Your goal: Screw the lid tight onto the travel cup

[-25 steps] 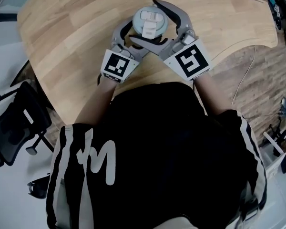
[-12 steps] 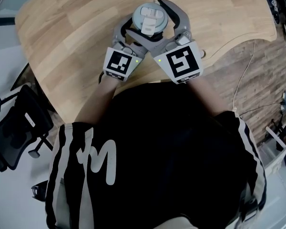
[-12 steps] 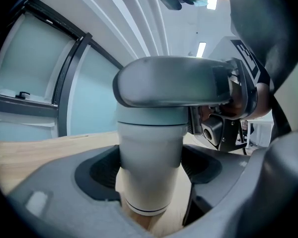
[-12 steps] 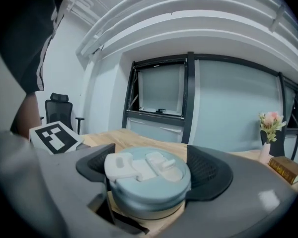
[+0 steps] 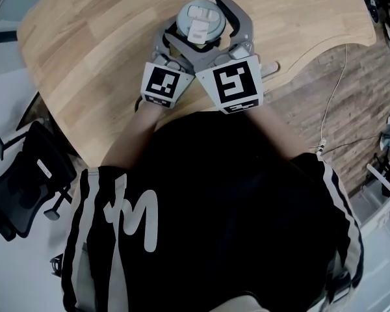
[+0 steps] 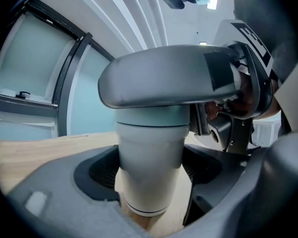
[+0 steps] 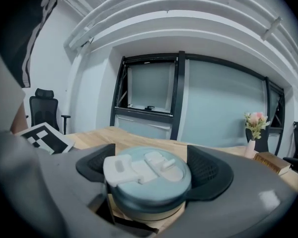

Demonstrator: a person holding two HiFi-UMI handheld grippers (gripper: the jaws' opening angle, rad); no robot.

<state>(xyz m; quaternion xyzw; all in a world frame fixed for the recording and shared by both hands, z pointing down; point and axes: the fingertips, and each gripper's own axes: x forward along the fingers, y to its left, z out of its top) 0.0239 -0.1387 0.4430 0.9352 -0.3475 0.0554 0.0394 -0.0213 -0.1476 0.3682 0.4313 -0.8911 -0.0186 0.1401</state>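
The travel cup stands upright on the wooden table point(image 5: 97, 51), near its far middle in the head view. Its pale teal lid point(image 5: 200, 23) with a white flip tab sits on top. My left gripper point(image 5: 194, 41) is shut on the cup's white body point(image 6: 150, 167), a pad pressing each side. My right gripper point(image 5: 198, 18) reaches over the left one and is shut on the lid point(image 7: 149, 177), with its dark pads point(image 7: 208, 170) against the rim. One right finger point(image 6: 164, 86) crosses just above the lid in the left gripper view. The cup's base is hidden in the head view.
The person stands close against the table's curved near edge. A black office chair point(image 5: 26, 181) is on the floor at the left. A thin cable point(image 5: 331, 103) runs over the floor at the right. A vase of flowers point(image 7: 253, 133) and a book point(image 7: 273, 163) stand at the table's far right.
The right gripper has turned about the cup, its marker cube swinging left toward the left gripper's cube. The lid's white tab has rotated with it. The left gripper and cup body stayed put.
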